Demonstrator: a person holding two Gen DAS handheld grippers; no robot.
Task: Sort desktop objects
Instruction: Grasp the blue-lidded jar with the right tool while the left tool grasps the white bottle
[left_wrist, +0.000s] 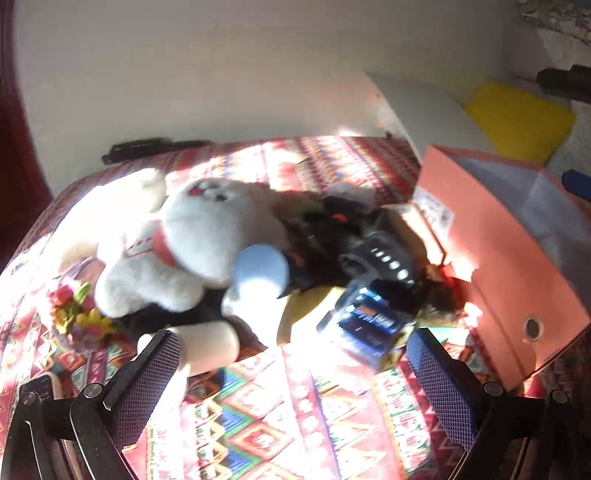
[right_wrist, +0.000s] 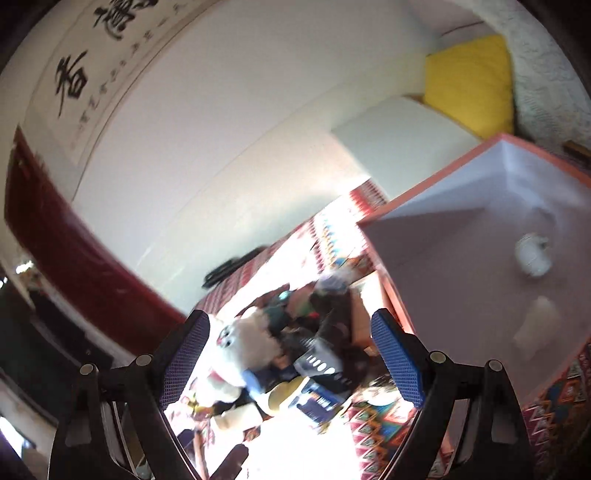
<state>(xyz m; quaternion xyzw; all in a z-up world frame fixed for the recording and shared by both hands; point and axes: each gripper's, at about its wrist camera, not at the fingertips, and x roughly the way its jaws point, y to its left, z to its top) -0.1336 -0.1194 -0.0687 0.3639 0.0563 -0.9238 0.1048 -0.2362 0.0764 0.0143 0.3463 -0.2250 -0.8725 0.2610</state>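
Observation:
A white plush toy (left_wrist: 177, 251) with a light blue nose lies on the patterned tablecloth (left_wrist: 280, 413), beside a heap of dark items (left_wrist: 347, 236) and a blue packet (left_wrist: 365, 325). An orange box (left_wrist: 509, 266) with a pale lining stands at the right. My left gripper (left_wrist: 291, 369) is open just in front of the pile, holding nothing. In the right wrist view my right gripper (right_wrist: 288, 358) is open, raised and tilted above the plush toy (right_wrist: 243, 343) and the pile; the orange box (right_wrist: 480, 258) holds a small white object (right_wrist: 533, 254).
A small colourful floral item (left_wrist: 77, 314) lies left of the plush. A black object (left_wrist: 147, 147) rests at the table's far edge by the white wall. A yellow cushion (left_wrist: 517, 118) sits behind the box. Bare tablecloth lies in front of the pile.

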